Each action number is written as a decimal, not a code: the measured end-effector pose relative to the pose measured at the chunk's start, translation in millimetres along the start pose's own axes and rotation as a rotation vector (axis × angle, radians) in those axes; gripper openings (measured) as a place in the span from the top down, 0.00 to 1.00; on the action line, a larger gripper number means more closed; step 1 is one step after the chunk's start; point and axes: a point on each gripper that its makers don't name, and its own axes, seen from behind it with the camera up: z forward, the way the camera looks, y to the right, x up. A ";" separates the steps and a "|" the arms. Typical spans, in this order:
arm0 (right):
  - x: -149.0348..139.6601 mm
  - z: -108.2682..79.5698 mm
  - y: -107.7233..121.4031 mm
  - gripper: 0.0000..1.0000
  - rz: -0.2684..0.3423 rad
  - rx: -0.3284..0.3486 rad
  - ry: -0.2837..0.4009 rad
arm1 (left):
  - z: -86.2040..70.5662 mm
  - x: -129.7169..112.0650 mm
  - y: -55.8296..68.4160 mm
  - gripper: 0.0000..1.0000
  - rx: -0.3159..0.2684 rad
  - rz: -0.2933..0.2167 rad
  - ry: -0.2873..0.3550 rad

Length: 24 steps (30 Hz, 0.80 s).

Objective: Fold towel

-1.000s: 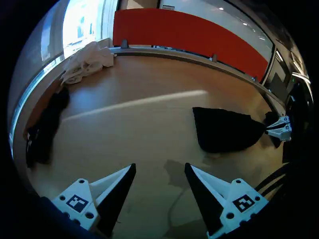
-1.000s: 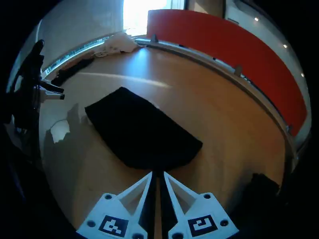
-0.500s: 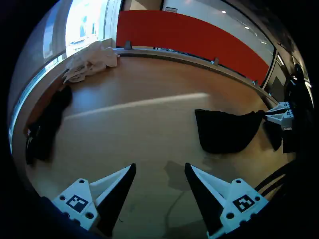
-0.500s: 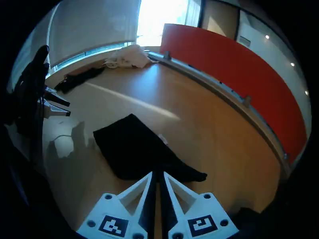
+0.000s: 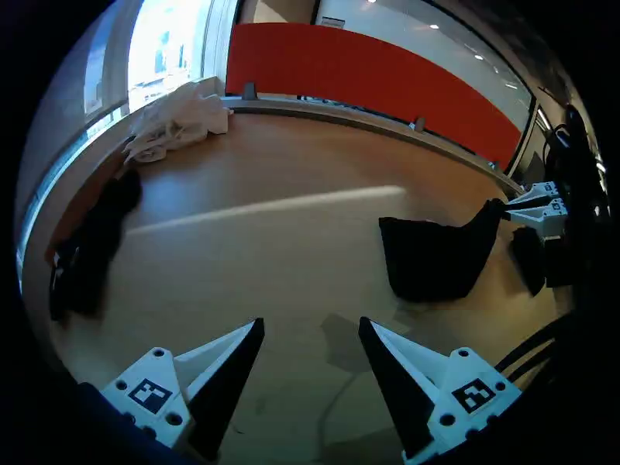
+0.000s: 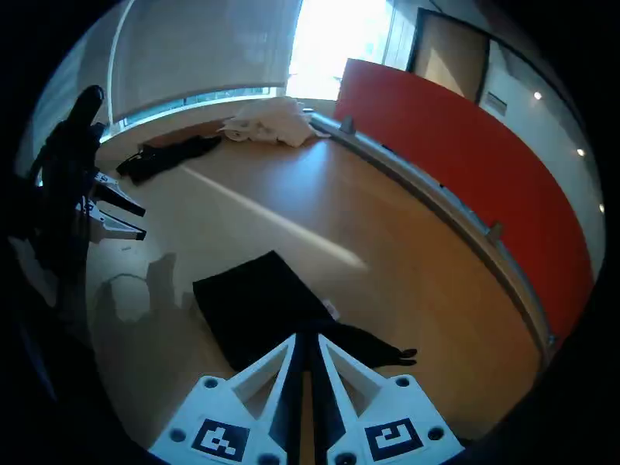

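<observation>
Right gripper [image 6: 308, 338] pinches black towel [image 6: 248, 306] edge, raised higher — left gripper [image 5: 310, 322] gapes empty

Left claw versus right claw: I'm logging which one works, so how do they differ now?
The left claw is open, holding nothing; the right claw is shut on a corner of the black towel, holding it raised. The left claw hangs over bare table, apart from the towel; the right claw touches it. Both are white-bodied and dark-tipped.
</observation>
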 end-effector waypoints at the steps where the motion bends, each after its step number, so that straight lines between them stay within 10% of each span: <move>1: 1.3 1.5 -1.5 0.95 -0.005 0.004 -0.001 | -0.7 0.7 -0.5 0.10 0.000 0.001 0.001; 24: 22.7 84.9 -98.0 0.95 -0.082 0.220 -0.061 | -40.3 3.0 -19.5 0.10 0.015 -0.030 0.038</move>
